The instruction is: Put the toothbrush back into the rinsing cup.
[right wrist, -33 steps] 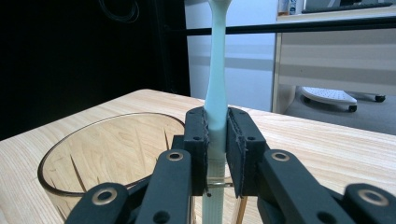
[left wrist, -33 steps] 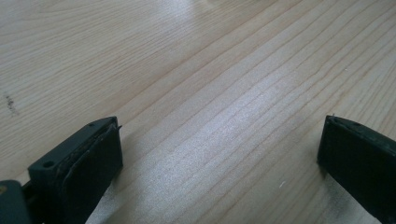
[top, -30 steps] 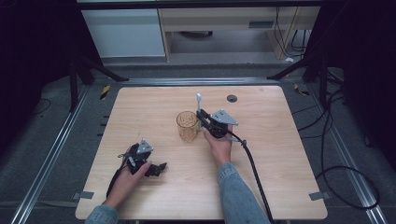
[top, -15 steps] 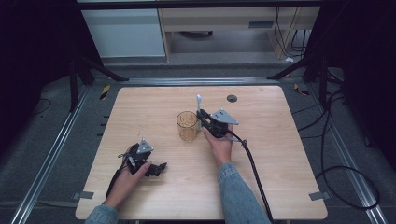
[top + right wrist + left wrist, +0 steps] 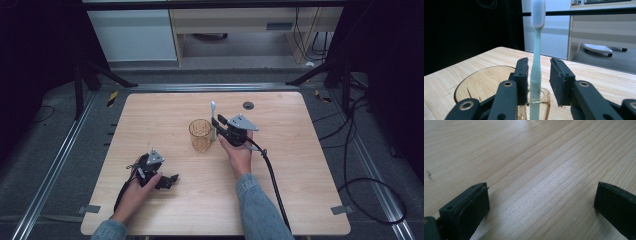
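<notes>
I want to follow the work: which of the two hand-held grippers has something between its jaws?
The right hand-held gripper: a pale toothbrush stands upright between its just-opening jaws, over the amber cup. The left one is open, empty.

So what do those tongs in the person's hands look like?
Both tongs, left and right, are black with two flat, blocky jaws. Each has a grey three-cornered plate on top and trails a black cable. Round screw holes dot the jaw arms. The person wears blue denim sleeves.

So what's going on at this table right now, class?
A person is standing a toothbrush in the small side holder of an amber cup. The right gripper has just been opening: its jaws flank the handle with a gap on one side. The left gripper rests open on the wooden table.
</notes>
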{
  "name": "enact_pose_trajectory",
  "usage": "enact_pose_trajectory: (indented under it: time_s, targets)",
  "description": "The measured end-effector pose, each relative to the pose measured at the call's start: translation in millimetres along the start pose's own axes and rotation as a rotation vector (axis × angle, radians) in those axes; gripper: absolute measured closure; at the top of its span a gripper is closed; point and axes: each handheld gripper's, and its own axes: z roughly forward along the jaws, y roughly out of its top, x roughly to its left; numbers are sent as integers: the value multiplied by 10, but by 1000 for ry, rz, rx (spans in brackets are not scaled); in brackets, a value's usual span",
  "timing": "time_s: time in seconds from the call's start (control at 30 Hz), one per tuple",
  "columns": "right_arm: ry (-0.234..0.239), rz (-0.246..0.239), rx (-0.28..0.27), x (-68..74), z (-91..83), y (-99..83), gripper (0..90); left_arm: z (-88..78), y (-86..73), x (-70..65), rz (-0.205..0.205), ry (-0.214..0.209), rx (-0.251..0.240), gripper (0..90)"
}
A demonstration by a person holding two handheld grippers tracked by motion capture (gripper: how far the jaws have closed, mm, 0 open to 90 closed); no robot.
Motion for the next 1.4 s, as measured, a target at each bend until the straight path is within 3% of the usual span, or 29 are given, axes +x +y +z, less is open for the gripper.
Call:
enact_pose_trajectory:
  time_s: [0.37,0.63,0.83,0.93,1.1,1.4]
  targets:
    - [-6,-25,34,10,-89,117,595,-1,0,1,2,0,2,0]
    - [-12,-13,82,25,-129,181,475,-1,1,1,2,0,2,0]
    - [-45,-6,148,29,-178,256,354,-1,0,2,2,0,2,0]
    - [-64,-27,192,31,-211,300,284,-2,1,2,2,-1,3,0]
    - [-58,-30,281,28,-279,356,180,-2,1,1,2,0,3,0]
    - [-45,-110,432,10,-503,425,92,-2,1,0,1,0,3,0]
